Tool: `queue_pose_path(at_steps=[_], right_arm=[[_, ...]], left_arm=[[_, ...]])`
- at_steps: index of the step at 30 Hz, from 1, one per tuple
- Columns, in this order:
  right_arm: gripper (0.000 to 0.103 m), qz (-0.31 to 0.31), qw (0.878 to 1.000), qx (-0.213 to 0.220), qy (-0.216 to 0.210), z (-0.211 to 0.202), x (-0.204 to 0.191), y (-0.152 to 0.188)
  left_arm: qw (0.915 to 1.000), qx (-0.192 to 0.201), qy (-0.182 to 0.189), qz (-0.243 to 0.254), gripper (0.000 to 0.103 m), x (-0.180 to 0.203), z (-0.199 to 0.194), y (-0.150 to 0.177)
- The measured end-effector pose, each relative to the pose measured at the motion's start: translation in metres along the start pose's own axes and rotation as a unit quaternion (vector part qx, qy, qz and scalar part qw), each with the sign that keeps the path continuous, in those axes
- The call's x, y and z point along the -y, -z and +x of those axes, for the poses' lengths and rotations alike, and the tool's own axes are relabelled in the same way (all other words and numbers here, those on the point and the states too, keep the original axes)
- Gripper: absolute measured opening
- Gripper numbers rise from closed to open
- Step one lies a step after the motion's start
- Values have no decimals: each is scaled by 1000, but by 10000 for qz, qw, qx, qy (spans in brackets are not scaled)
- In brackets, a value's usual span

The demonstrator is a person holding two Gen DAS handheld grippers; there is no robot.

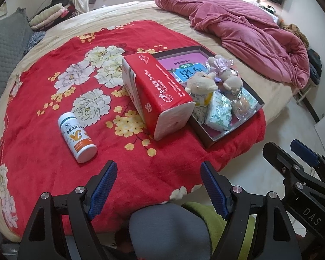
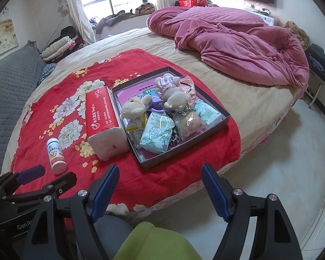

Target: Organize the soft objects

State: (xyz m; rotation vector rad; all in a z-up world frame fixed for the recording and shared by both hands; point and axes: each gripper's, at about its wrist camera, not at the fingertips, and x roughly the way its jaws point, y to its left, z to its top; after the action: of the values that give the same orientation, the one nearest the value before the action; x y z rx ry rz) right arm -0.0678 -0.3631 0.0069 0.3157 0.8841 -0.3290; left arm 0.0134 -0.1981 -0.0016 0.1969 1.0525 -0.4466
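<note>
Toys (image 2: 136, 108), two small plush animals, lie in the box (image 2: 225, 117) on the red blanket (image 2: 184, 169) near the foot edge of the bed (image 2: 260, 104), piled with tissue packs (image 2: 157, 135), a purple scrunchie (image 2: 165, 82) and a wrapped round thing (image 2: 189, 123). All of it looks light and squashy; the plush should give under the pads, so a pinch across a body's thickest part seems safest, while the film-wrapped packs are likely slippery and better taken across their short sides. A tissue block (image 2: 101, 117) lies just beside the box's left wall, soft at its open end, and a stiff bottle (image 2: 56, 156) lies further left, probably not for sorting.

Both the left gripper (image 1: 158, 188) and the right gripper (image 2: 160, 191) hang wide apart and empty over the bed's near edge, well short of the box.

Beneath the pile, a leopard-print item and a yellow packet are mostly hidden, and the box's printed floor is half covered. What the round wrapped thing is cannot be made out.
</note>
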Motion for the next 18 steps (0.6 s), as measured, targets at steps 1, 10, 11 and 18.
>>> queue_pose_path(at_steps=[1, 10, 11, 18], right_arm=[[77, -7, 10000, 5, 10, 0, 0, 0], [77, -51, 10000, 11, 6, -1, -2, -1], [77, -48, 10000, 8, 4, 0, -3, -1], [77, -52, 10000, 10, 6, 0, -3, -1]], left_arm=[[10000, 7, -11, 0, 80, 0, 0, 0], [10000, 41, -24, 43, 80, 1, -2, -2], [10000, 40, -26, 47, 80, 1, -2, -2], [10000, 46, -43, 53, 80, 0, -2, -2]])
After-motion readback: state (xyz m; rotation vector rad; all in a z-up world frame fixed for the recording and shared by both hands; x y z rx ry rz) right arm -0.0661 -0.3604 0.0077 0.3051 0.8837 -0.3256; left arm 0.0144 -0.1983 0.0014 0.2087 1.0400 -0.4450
